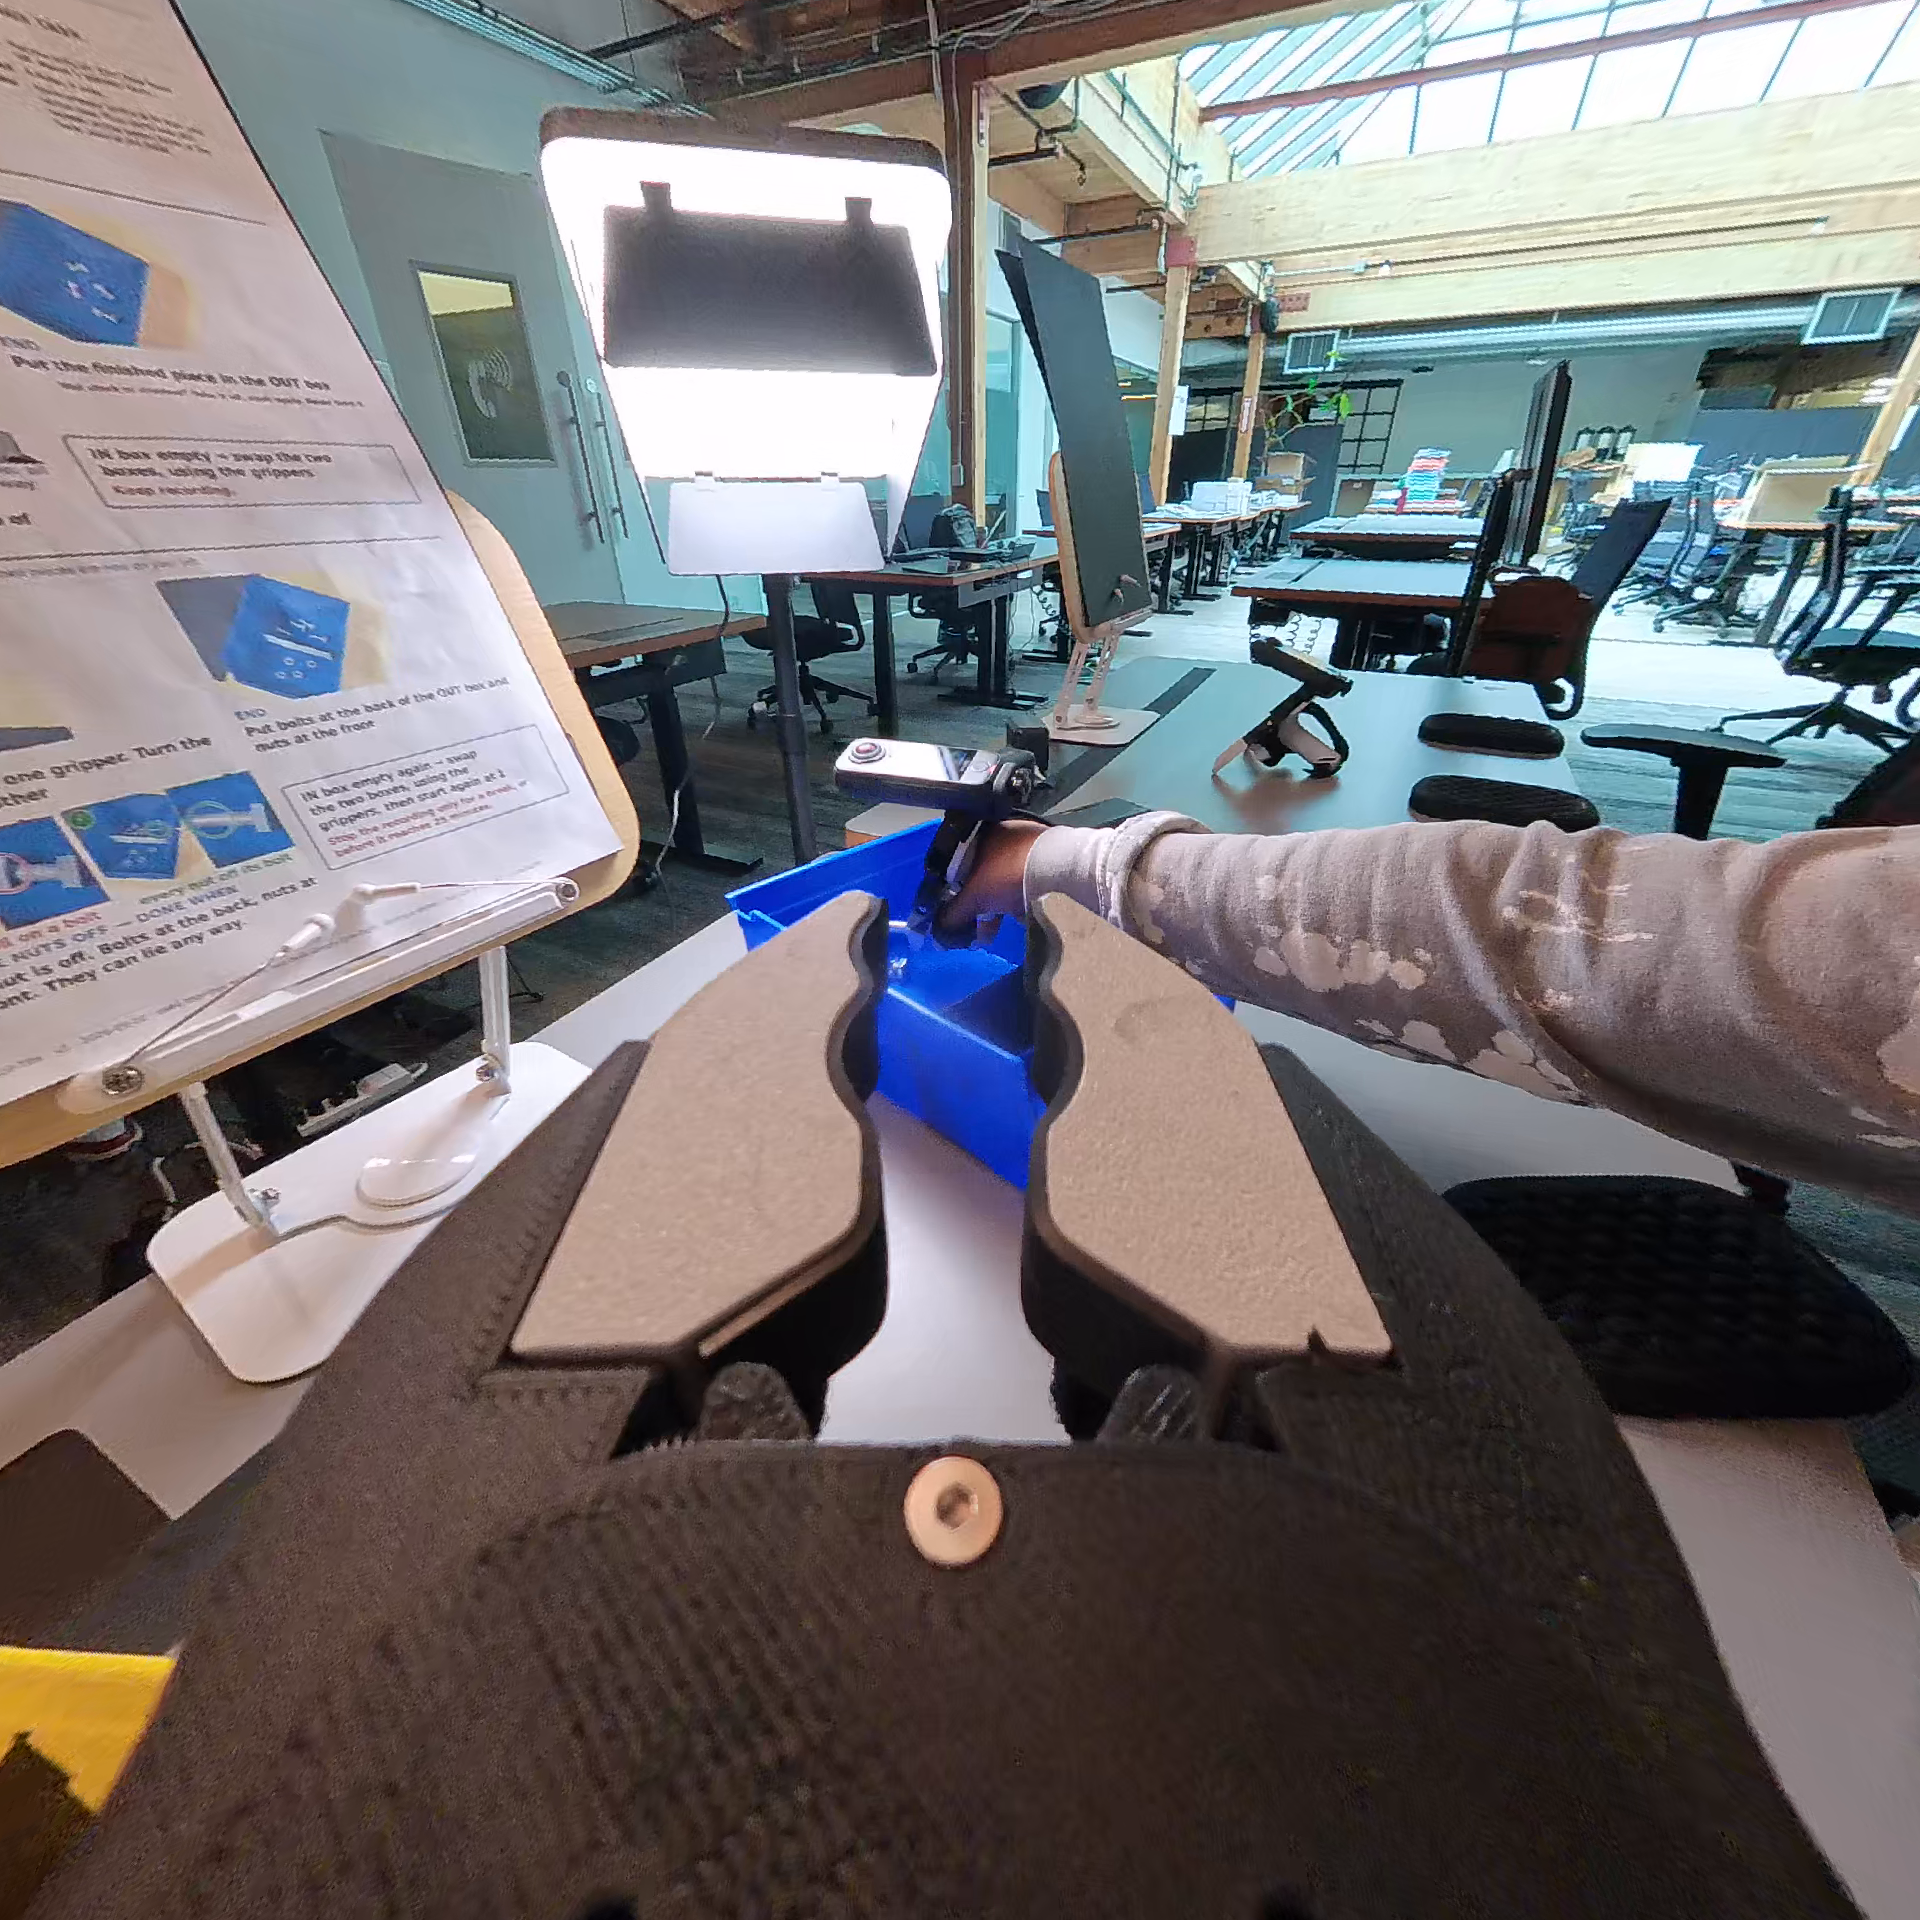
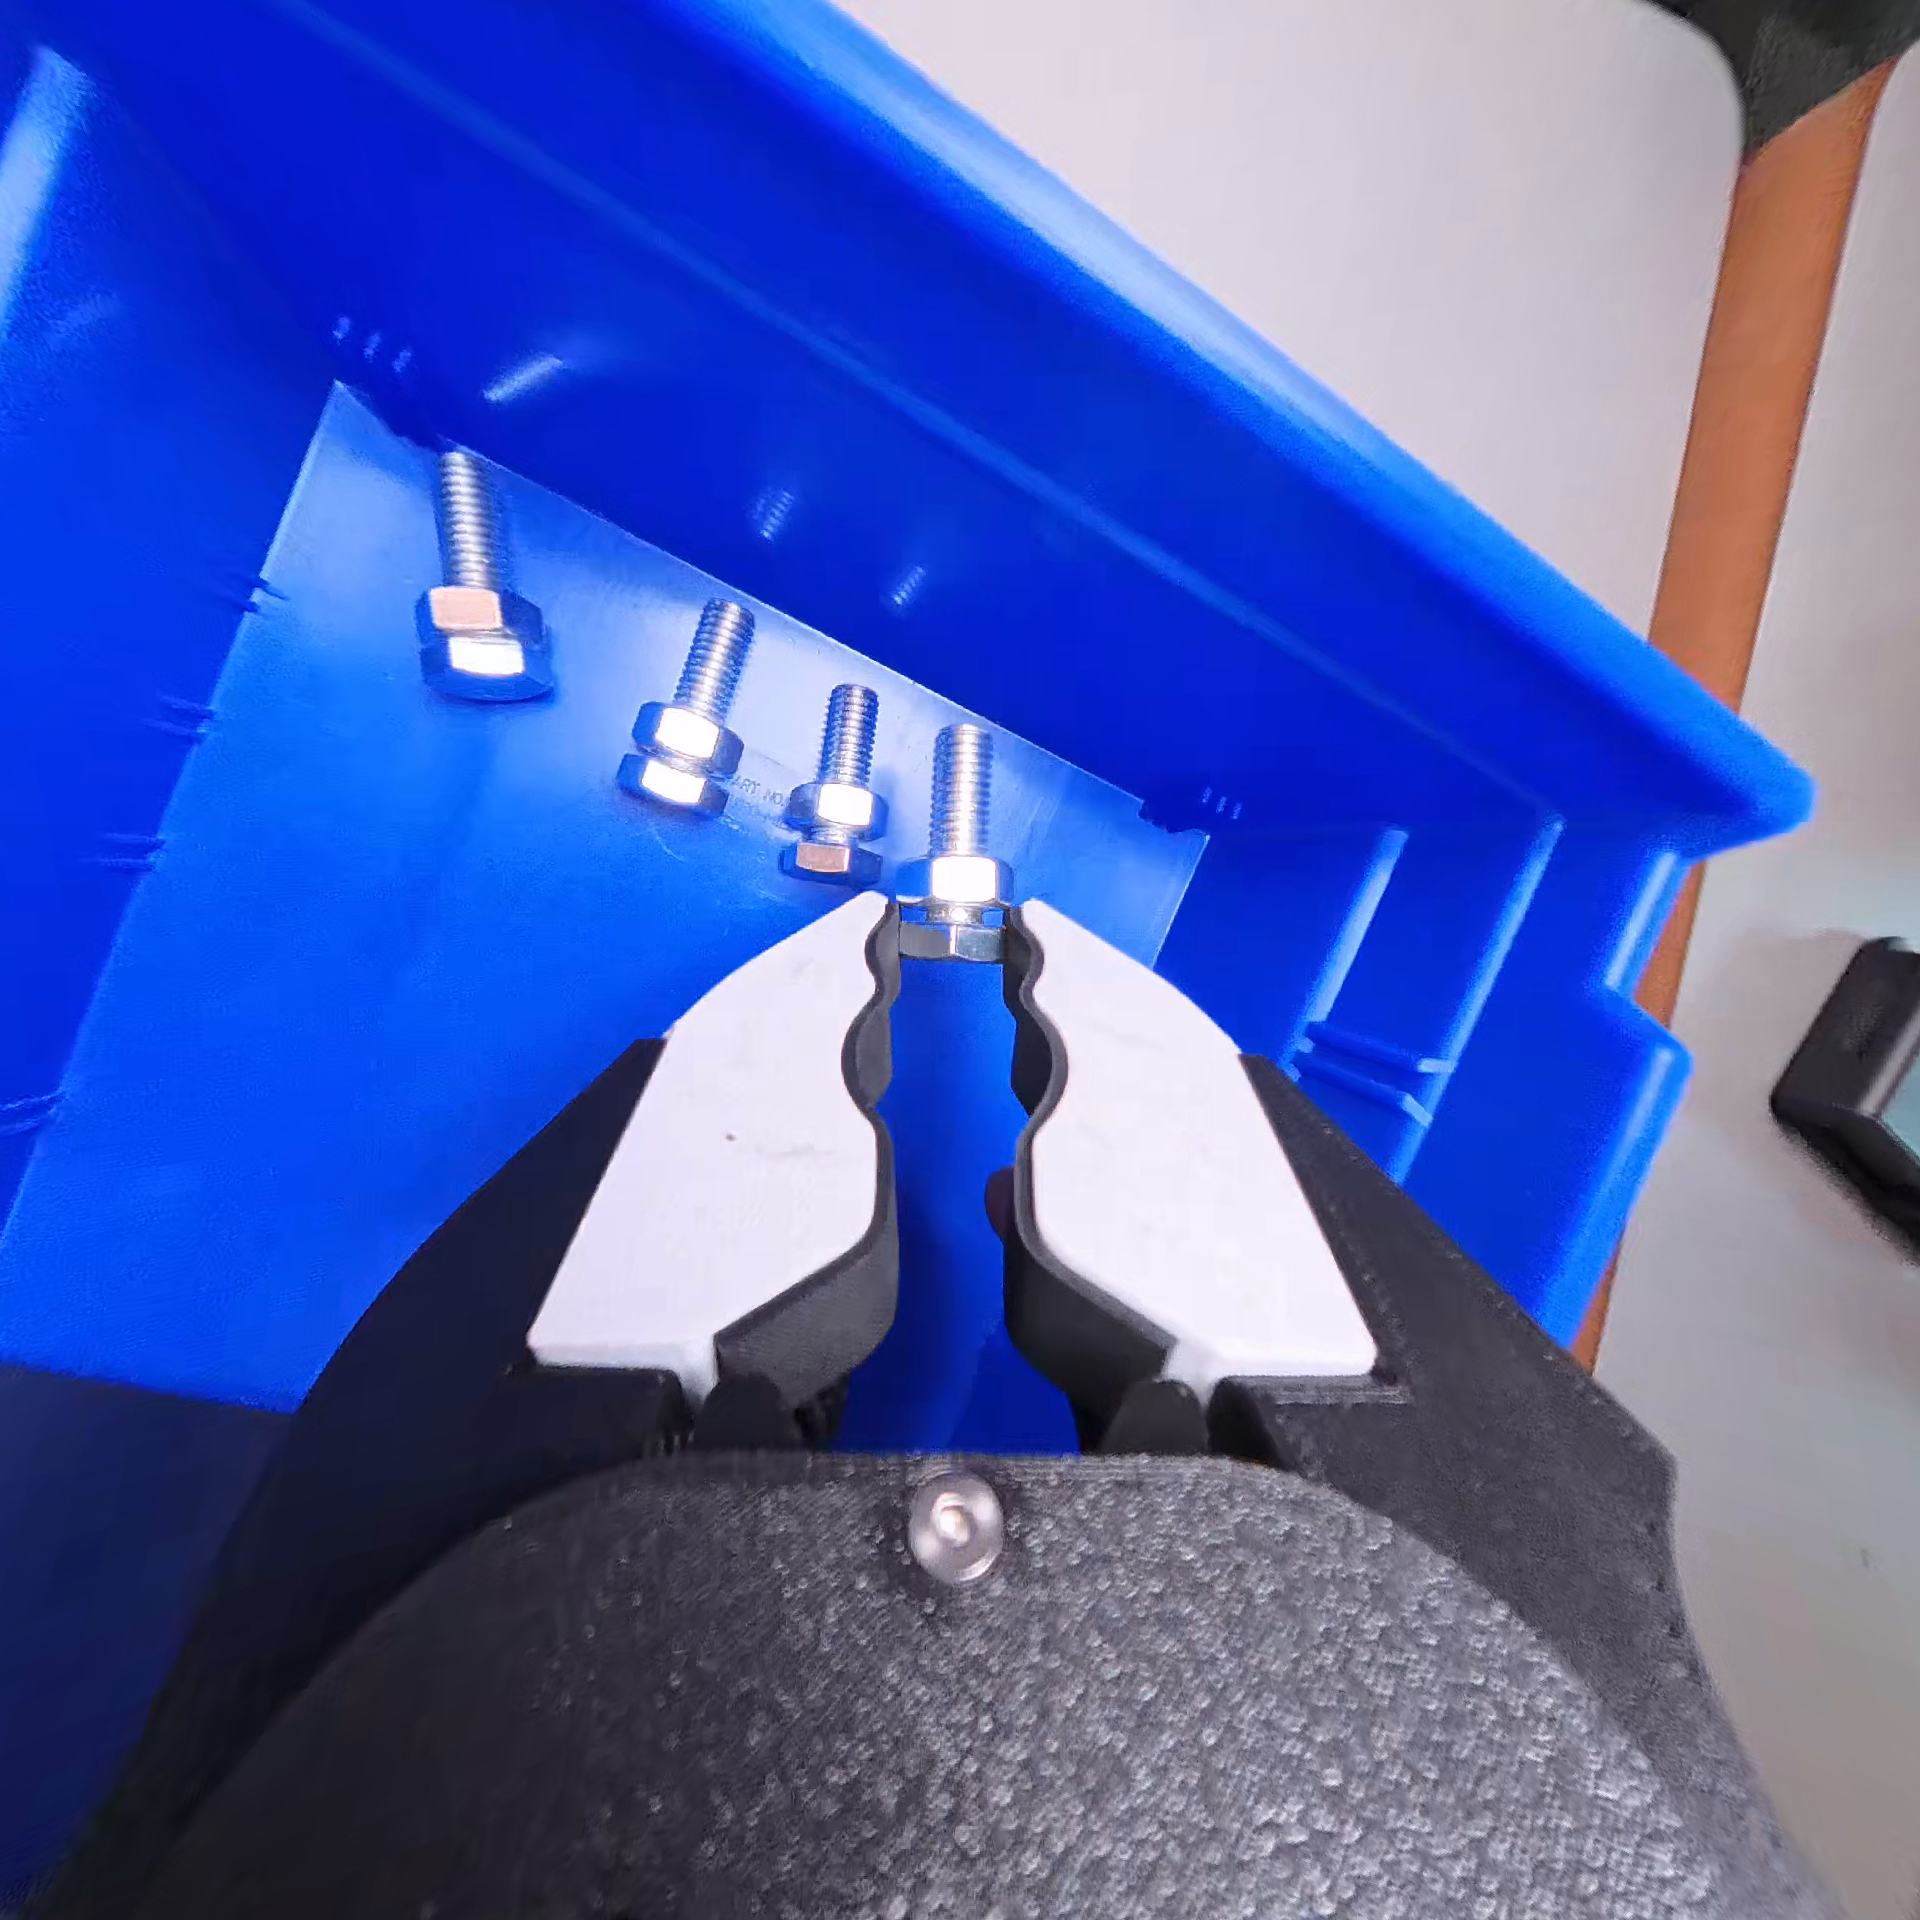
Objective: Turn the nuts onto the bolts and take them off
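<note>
L gripper (image 1: 954,935), black printed body w/ grey finger plates: held level above the white tabletop (image 1: 940,1309), pointing fwd at the blue plastic bin (image 1: 951,1049). Jaws parted by a moderate gap, nothing between them. Just beyond its tips sits the bin, on the table.

R gripper (image 2: 951,925), same build: tilted down into the bin, tips at the bin floor. In the L wrist view it shows farther off (image 1: 940,894), the person's hand (image 1: 987,883) wrapped round its grip, forearm in a grey patterned sleeve (image 1: 1455,966) reaching in from the right, roughly horizontal across the table. Small camera (image 1: 914,774) rides on top of that gripper.

R jaws closed to a narrow gap, tips pinching the hex head of a silver steel bolt (image 2: 958,831) w/ a nut threaded against the head; shank points away toward the far bin wall. Whether the bolt is lifted or lying on the floor: cannot tell.

Three more silver bolts w/ nuts on lie on the bin floor left of the held one: nearest (image 2: 840,790), middle (image 2: 691,717), farthest left (image 2: 478,592). All point roughly the same way, apart from each other.

Beyond bin: printed instruction sheet on a wooden stand (image 1: 260,582) at left; lit panel lamp on a pole (image 1: 758,364) behind.
</note>
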`<state>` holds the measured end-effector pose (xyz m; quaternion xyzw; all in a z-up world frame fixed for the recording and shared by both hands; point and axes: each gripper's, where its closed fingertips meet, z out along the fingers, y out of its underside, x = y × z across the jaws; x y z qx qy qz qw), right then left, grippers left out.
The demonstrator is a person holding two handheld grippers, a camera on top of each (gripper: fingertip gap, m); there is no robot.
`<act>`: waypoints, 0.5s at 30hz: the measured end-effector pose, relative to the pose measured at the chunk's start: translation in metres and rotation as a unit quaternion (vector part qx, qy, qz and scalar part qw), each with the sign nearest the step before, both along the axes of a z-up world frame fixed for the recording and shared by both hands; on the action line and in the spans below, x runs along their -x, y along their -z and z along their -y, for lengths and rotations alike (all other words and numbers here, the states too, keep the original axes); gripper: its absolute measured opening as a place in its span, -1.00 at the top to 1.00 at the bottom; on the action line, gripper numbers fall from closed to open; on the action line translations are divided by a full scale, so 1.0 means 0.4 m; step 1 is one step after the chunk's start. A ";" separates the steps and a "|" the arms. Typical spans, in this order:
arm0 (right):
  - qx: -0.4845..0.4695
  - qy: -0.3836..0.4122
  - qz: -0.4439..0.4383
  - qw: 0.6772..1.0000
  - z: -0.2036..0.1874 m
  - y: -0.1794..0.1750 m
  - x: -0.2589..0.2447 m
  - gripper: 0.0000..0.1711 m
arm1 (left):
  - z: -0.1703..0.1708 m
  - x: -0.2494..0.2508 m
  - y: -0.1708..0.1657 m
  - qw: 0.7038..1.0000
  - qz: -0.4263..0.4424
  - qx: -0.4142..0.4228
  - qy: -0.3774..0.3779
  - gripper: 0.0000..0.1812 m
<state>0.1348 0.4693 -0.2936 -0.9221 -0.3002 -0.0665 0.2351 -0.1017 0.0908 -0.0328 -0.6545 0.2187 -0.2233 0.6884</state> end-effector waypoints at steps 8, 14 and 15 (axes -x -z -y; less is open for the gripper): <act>0.015 0.004 0.004 1.000 -0.007 0.029 -0.011 0.72 | -0.005 0.036 -0.005 1.000 -0.015 -0.006 -0.025 0.74; -0.120 -0.106 -0.123 0.980 0.009 -0.216 0.087 0.58 | -0.017 0.051 0.010 0.999 -0.027 0.003 -0.037 0.74; -0.150 -0.135 -0.159 0.966 0.032 -0.277 0.109 0.59 | -0.018 0.054 0.012 0.999 -0.029 0.004 -0.039 0.74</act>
